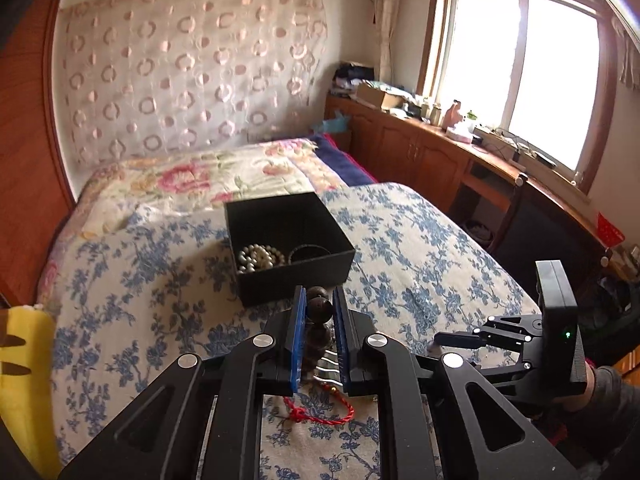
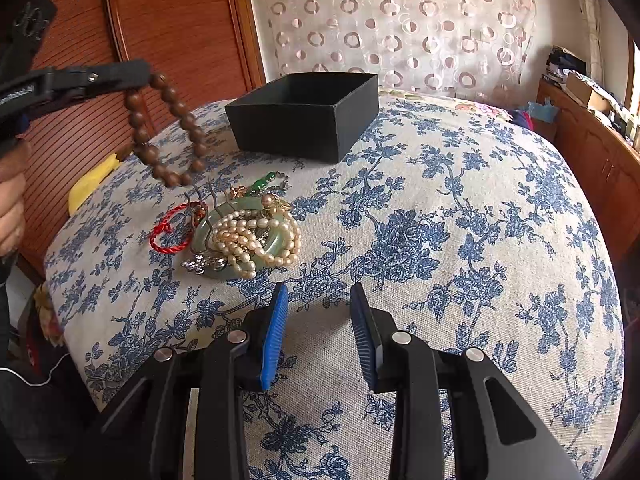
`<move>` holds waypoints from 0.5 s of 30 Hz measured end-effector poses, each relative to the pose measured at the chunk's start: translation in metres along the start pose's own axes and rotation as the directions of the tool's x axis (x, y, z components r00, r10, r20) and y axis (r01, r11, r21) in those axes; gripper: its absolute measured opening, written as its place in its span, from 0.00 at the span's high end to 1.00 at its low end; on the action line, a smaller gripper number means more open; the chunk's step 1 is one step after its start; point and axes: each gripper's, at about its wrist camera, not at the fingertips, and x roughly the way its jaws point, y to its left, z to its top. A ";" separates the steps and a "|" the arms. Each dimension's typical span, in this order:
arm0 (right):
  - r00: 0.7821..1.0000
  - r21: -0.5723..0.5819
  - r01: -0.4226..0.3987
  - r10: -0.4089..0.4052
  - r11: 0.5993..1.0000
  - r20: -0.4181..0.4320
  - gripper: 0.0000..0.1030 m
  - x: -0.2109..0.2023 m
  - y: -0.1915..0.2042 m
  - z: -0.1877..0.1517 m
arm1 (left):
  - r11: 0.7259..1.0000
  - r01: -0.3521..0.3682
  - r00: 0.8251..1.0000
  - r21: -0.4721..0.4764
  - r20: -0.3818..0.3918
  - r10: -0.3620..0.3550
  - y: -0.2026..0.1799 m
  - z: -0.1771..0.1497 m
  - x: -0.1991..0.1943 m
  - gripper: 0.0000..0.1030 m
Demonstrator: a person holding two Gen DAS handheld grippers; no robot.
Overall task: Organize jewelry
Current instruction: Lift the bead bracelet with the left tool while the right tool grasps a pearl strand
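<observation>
Brown wooden bead bracelet hangs in the air off the left gripper, whose blue pads are clamped on a couple of its beads; loop dangles free above the jewelry pile, left of the box. Black open box sits on the blue-floral cloth, just beyond the left gripper's tips in the left wrist view. Inside: a coil of white pearl beads at the near-left, a thin dark ring-shaped piece beside it at the right; rest of the floor is bare.

Pile on the cloth, near side of the box and apart from it: green jade bangle with a cream pearl strand heaped over it, red cord bracelet touching the pile's left edge, a rhinestone piece at the front, a small green pendant at the back, thin hairpin prongs sticking up.

Right gripper hovers over bare cloth, near side of the pile, jaws parted, nothing between them. A hand at the left edge holds the left gripper's handle. Yellow item at the cloth's left edge.
</observation>
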 end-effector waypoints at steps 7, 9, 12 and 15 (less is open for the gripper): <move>1.000 -0.023 -0.013 0.013 1.000 0.003 0.66 -0.002 0.008 0.005 | 1.000 0.001 1.000 -0.012 0.009 -0.001 0.004 -0.007 -0.008 0.88; 1.000 -0.033 -0.023 0.023 0.999 0.015 0.66 -0.004 0.014 0.009 | 1.000 0.002 1.000 -0.018 0.007 -0.002 0.006 -0.009 -0.007 0.88; 0.998 -0.054 -0.048 0.050 0.997 0.023 0.66 -0.004 0.024 0.019 | 1.000 0.006 1.000 -0.031 0.000 -0.006 0.009 -0.013 -0.004 0.88; 0.998 -0.082 -0.063 0.064 0.995 0.013 0.74 0.001 0.033 0.027 | 0.999 0.005 1.000 -0.036 -0.004 -0.006 0.011 -0.016 -0.003 0.88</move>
